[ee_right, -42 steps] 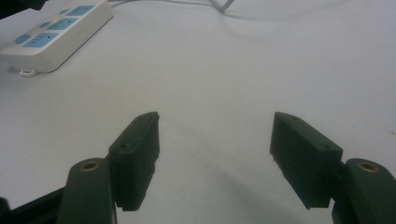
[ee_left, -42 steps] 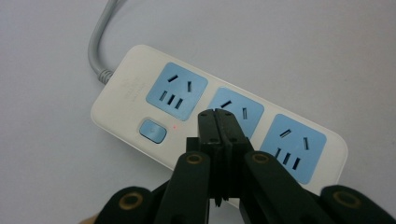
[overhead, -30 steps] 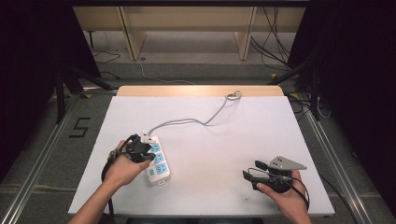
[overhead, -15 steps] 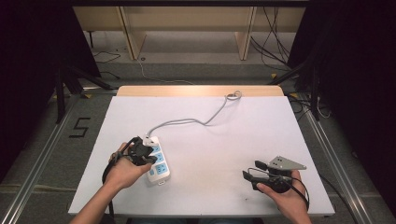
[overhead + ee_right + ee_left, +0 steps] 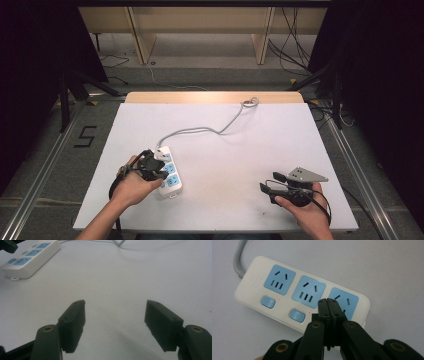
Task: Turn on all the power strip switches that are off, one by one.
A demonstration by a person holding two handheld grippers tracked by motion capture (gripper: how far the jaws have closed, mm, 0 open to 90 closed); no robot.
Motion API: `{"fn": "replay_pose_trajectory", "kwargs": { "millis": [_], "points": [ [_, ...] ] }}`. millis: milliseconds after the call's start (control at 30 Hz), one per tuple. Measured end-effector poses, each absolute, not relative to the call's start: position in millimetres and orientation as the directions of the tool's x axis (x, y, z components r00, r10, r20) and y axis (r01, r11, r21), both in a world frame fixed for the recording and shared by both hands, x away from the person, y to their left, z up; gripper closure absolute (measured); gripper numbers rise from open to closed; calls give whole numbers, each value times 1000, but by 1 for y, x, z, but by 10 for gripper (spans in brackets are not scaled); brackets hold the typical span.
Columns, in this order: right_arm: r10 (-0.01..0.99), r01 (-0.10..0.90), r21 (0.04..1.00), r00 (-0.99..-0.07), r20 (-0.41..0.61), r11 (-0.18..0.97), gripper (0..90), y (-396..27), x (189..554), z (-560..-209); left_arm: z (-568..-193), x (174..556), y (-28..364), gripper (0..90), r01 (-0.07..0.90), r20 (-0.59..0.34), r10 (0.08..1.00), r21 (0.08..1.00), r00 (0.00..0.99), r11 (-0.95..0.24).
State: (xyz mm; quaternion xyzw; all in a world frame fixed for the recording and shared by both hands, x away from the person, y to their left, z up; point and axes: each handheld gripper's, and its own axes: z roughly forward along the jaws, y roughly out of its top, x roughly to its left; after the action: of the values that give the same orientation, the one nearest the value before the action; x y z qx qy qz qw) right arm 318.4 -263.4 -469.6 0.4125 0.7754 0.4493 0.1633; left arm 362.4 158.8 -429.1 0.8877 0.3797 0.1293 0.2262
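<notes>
1. Your left gripper [image 5: 328, 305] has its jaws pressed together, empty — tip over the power strip's [image 5: 299, 293] switch row; likely set to press a button.
2. Strip lies flat, near-left on the table [image 5: 260, 140].
3. Right gripper [image 5: 115, 320] gapes wide, parked — clear of the work.

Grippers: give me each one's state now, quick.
Left gripper: shut, holding nothing, tips over the power strip.
Right gripper: open, holding nothing, above the table.

I count one white power strip [image 5: 294, 297] at my nine o'clock, bearing three blue sockets, two visible blue switches and one grey cord [image 5: 210, 129], plus two grippers on one table [image 5: 260, 150].
</notes>
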Motion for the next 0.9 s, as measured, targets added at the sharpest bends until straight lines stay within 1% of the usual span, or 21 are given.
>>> {"fn": "replay_pose_trajectory", "kwargs": {
  "millis": [900],
  "points": [
    [784,492,831,-610,116,260,339,-263,319,-470,-433,353,160,899,627,43,720,457,692,-631]
  ]
}}
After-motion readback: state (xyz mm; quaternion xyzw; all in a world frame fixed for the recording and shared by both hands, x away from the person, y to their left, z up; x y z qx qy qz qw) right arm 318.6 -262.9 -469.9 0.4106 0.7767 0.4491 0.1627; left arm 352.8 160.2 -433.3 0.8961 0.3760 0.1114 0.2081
